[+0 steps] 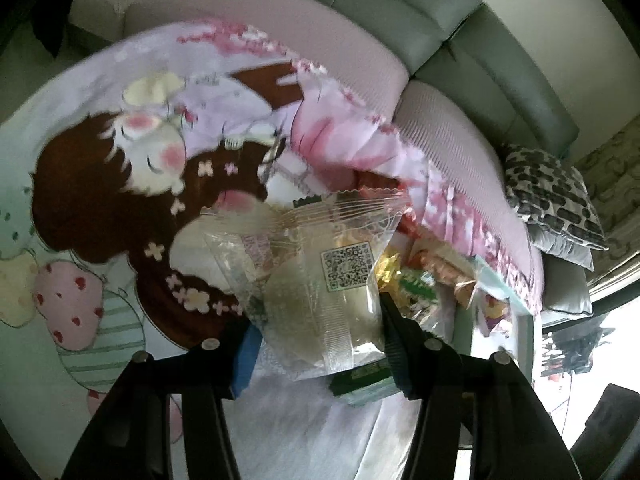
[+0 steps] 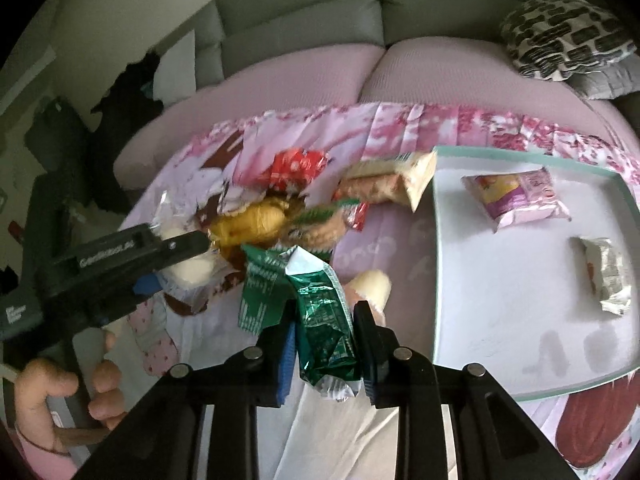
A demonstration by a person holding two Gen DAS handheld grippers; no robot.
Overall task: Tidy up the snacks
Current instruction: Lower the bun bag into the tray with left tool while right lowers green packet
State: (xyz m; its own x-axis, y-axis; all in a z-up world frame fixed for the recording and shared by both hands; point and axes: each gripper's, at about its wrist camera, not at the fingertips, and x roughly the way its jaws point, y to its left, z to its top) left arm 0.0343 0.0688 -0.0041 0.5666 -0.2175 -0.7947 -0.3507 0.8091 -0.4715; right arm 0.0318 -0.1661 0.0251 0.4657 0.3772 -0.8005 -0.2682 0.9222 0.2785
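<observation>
My left gripper (image 1: 320, 354) is shut on a clear plastic pack (image 1: 320, 280) that holds a pale bun and bears a QR code. In the right wrist view that same left gripper (image 2: 176, 264) comes in from the left with the clear bun pack (image 2: 192, 270) between its jaws. My right gripper (image 2: 326, 344) is shut on a crumpled green foil snack packet (image 2: 324, 320), which stands upright between the blue pads. Behind it lies a loose pile of snacks: a red pack (image 2: 292, 168), a yellow one (image 2: 248, 220) and a beige biscuit pack (image 2: 392, 180).
A white tray with a teal rim (image 2: 436, 280) lies to the right on the pink cartoon blanket (image 1: 100, 200), holding a pink-and-yellow pack (image 2: 516, 196) and a silvery pack (image 2: 608, 276). A grey sofa (image 2: 304, 16) and patterned cushion (image 2: 568, 36) lie behind. A hand (image 2: 52, 384) grips the left tool.
</observation>
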